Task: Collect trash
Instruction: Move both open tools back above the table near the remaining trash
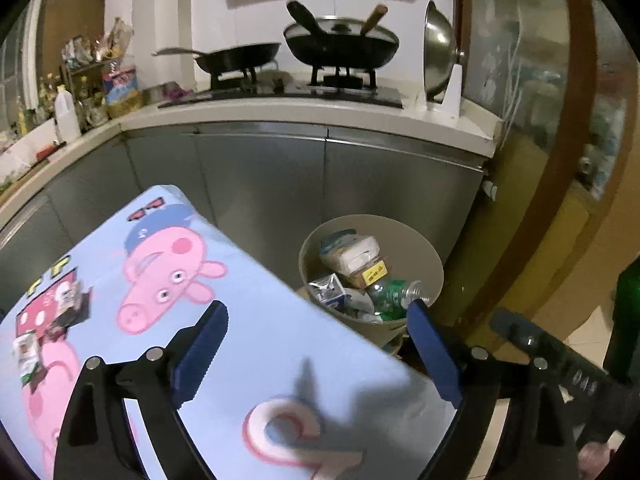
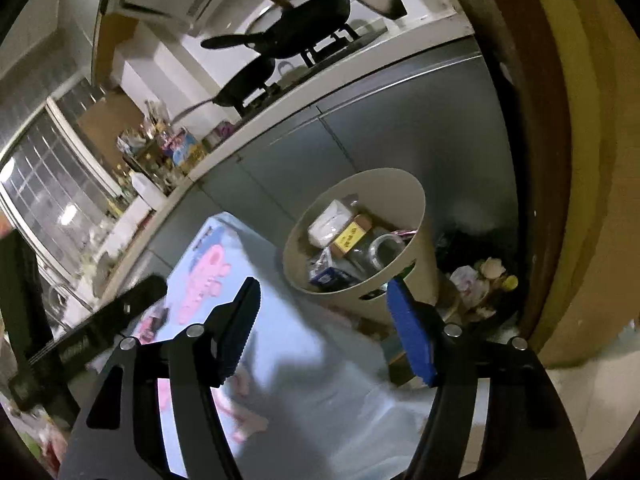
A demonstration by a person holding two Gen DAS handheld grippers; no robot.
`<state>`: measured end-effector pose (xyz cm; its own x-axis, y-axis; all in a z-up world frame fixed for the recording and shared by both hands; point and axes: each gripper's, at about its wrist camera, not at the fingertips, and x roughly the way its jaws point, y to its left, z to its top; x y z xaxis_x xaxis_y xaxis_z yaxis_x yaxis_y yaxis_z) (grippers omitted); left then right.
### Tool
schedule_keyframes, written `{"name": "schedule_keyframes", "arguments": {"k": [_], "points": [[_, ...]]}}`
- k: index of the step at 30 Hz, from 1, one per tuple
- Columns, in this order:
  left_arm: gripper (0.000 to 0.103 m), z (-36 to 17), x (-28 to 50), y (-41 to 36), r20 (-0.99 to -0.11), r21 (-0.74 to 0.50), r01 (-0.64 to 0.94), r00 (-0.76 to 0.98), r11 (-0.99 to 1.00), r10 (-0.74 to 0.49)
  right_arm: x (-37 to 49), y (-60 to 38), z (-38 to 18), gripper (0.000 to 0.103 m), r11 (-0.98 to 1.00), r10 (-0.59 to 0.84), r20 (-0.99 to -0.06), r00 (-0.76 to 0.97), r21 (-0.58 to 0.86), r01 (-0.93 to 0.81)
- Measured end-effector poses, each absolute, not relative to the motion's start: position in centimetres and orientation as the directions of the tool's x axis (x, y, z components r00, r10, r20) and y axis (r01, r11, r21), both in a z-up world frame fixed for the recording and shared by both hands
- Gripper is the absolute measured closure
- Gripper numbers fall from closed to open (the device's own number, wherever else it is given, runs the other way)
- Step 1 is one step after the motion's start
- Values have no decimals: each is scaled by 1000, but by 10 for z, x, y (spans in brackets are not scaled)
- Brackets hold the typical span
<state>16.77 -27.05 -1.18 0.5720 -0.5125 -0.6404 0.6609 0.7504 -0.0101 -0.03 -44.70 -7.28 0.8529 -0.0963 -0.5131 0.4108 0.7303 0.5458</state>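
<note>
A beige trash bin (image 1: 424, 248) stands on the floor past the table's right edge, against grey cabinets. In it lie a tissue pack (image 1: 354, 254), a small carton (image 1: 328, 290) and a green-labelled plastic bottle (image 1: 394, 294). My left gripper (image 1: 318, 308) hangs open over the table's light blue cartoon-pig cloth (image 1: 256, 320), with nothing between its blue pads. Several small wrappers (image 1: 68, 300) lie on the cloth at the far left. My right gripper (image 2: 324, 286) is open and empty too, just short of the bin (image 2: 400, 192), whose contents show from above.
Behind the bin runs a counter (image 1: 280, 110) with a stove, a frying pan (image 1: 240, 56) and a lidded wok (image 1: 340, 42). A brown door frame (image 1: 576, 160) rises on the right. Crumpled items (image 2: 480, 276) lie on the floor beside the bin.
</note>
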Motion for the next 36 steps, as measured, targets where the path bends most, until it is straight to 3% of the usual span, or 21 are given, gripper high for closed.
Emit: {"name": "schedule_keyframes", "arguments": {"k": [14, 36], "points": [[9, 21, 130, -175, -555, -1, 593, 669, 805, -494, -18, -367, -27, 37, 783, -37, -453, 891, 541, 308], [8, 28, 116, -127, -507, -8, 573, 704, 819, -497, -14, -311, -3, 37, 840, -12, -447, 895, 482, 251]]}}
